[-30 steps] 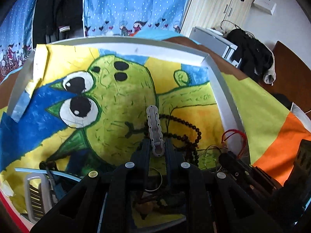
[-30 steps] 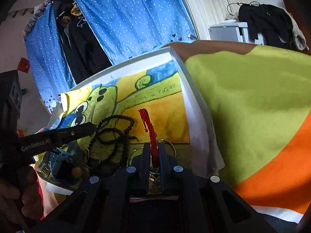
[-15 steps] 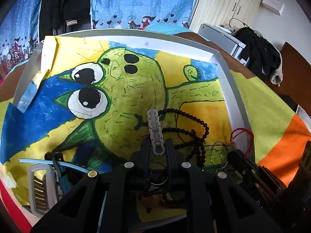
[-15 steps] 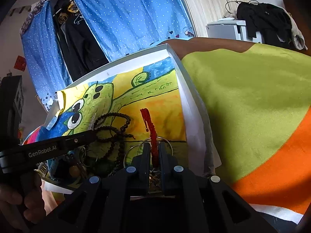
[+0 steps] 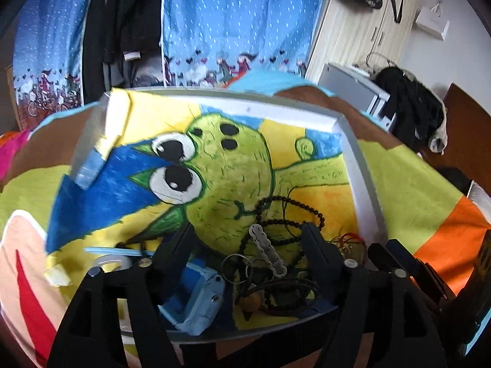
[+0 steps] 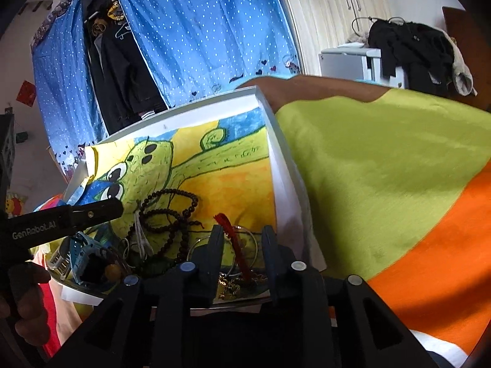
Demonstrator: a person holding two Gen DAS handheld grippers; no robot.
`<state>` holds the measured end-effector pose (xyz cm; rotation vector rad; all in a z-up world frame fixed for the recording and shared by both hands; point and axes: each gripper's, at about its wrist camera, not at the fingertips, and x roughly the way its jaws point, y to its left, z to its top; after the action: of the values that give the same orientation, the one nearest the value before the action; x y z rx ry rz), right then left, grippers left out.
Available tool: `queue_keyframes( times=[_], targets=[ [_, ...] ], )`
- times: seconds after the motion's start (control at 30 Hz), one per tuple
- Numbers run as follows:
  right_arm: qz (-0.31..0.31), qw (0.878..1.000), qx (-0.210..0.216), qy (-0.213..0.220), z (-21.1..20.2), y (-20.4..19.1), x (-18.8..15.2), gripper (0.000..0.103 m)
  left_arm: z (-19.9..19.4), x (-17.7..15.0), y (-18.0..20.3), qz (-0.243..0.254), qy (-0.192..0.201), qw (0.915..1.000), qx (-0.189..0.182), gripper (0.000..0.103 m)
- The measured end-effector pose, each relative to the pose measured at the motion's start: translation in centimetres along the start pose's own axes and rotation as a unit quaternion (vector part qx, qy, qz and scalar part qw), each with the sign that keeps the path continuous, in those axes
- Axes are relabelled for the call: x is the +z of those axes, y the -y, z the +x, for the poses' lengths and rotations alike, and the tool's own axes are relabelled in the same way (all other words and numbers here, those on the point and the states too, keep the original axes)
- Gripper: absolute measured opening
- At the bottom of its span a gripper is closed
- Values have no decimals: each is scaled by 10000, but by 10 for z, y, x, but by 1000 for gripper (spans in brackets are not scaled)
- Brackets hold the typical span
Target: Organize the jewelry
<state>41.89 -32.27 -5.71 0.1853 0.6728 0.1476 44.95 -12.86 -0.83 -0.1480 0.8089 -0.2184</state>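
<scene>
A white tray (image 5: 365, 184) lined with a green cartoon drawing holds a heap of jewelry at its near end. My left gripper (image 5: 248, 233) is open over the heap. A silver link bracelet (image 5: 268, 250) lies loose between its fingers, on dark bead necklaces (image 5: 291, 211) and key rings (image 5: 236, 266). My right gripper (image 6: 242, 234) is open at the tray's near right corner. A red cord bracelet (image 6: 233, 239) lies between its fingers, over silver bangles (image 6: 254, 239) and a gold chain (image 6: 228, 286). The dark beads also show in the right wrist view (image 6: 172, 214).
A blue watch (image 5: 196, 294) lies at the tray's near left. The tray sits on a green and orange blanket (image 6: 383, 168). Blue dotted curtains (image 5: 239, 18) and dark clothes hang behind. A white cabinet (image 5: 353, 89) with black clothing stands at the right.
Both grippers have opened. The left has let go of the silver link bracelet and the right has let go of the red cord bracelet; both now lie in the tray.
</scene>
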Motion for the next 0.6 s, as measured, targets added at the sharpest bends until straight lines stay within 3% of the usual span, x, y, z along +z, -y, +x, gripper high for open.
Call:
queue_keyframes(
  times=[0.07,0.17,0.3,0.4,0.6],
  targets=[
    [-17,9999,-7,114,-7,-1,2,43,-12,-1,-1,-9,123,9999,42,77],
    [-80,9996,-25,272,-18,-5,5,49,-33,-2,0,44,339,9994,92,78],
    [-137,9982,-1,588,-38,-13,9,71,-63,-6,-1,185,658,9974,206,82],
    [-214,9964,61,818,-56,-21,12,78,-86,-13,-2,212,928,9952,232,96],
    [-281,9917,260,1227,-93,-35,13,92,-137,-27,-3,352,1435,9886,285,97]
  ],
)
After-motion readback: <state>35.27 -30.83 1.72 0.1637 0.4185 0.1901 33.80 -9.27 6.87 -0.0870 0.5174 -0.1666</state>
